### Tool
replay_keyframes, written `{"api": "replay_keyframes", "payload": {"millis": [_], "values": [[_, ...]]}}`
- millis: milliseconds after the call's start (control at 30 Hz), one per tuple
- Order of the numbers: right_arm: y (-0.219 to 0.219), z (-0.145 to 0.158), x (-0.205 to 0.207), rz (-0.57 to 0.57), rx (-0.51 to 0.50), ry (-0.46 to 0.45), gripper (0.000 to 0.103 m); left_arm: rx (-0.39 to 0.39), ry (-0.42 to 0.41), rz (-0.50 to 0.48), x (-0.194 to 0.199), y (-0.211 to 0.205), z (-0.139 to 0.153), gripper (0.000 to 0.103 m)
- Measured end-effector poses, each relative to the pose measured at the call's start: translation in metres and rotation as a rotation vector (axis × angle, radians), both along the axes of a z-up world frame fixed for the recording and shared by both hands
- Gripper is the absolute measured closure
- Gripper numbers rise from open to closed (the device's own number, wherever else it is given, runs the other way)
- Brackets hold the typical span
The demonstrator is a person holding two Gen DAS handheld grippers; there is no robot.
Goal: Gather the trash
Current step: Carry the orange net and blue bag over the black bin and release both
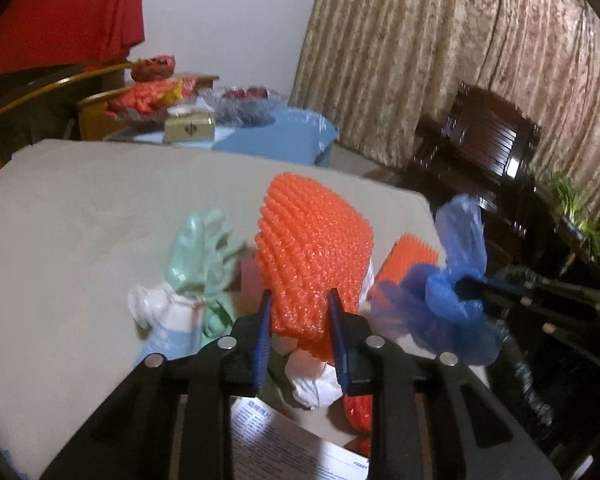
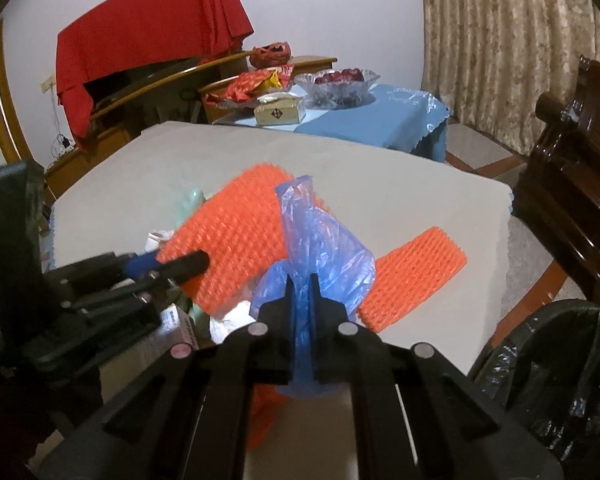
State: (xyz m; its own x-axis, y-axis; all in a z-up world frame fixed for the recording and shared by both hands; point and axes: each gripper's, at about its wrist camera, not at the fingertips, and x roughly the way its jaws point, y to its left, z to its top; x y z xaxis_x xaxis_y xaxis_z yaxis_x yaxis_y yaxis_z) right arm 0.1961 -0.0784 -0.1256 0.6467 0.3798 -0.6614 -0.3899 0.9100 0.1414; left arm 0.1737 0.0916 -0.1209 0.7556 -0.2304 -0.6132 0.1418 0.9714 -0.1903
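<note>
Trash is spread on the grey table top [image 2: 380,184], and two pieces are in hand. We have the large orange foam net [image 1: 316,248] pinched narrow between the jaws of the left gripper [image 1: 300,312]; it looks raised off the pile, though whether its lower edge clears the table we cannot tell. The right gripper [image 2: 301,292] is closed tight on the blue plastic bag [image 2: 320,236], which bunches up above the jaws and appears lifted.

Left on the table: a second, smaller orange foam net [image 2: 412,276] lying flat just beside the blue bag, a pale green bag [image 1: 204,256], a white and light-blue wrapper [image 1: 168,320], crumpled white paper [image 1: 312,384] and a printed leaflet [image 1: 276,432] under the left gripper.

The black-lined bin [image 2: 556,368] stands off the table's near right corner. We judge nothing visibly deposited yet: collection is at an early stage, with both held items still to go in and about five pieces waiting.
</note>
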Motion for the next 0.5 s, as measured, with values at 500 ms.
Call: {"api": "replay_keyframes", "payload": {"millis": [500], "values": [[-0.042, 0.073, -0.031, -0.127, 0.016, -0.097, 0.098, 0.013, -0.099, -0.024, -0.026, -0.030, 0.066, 0.077]]}}
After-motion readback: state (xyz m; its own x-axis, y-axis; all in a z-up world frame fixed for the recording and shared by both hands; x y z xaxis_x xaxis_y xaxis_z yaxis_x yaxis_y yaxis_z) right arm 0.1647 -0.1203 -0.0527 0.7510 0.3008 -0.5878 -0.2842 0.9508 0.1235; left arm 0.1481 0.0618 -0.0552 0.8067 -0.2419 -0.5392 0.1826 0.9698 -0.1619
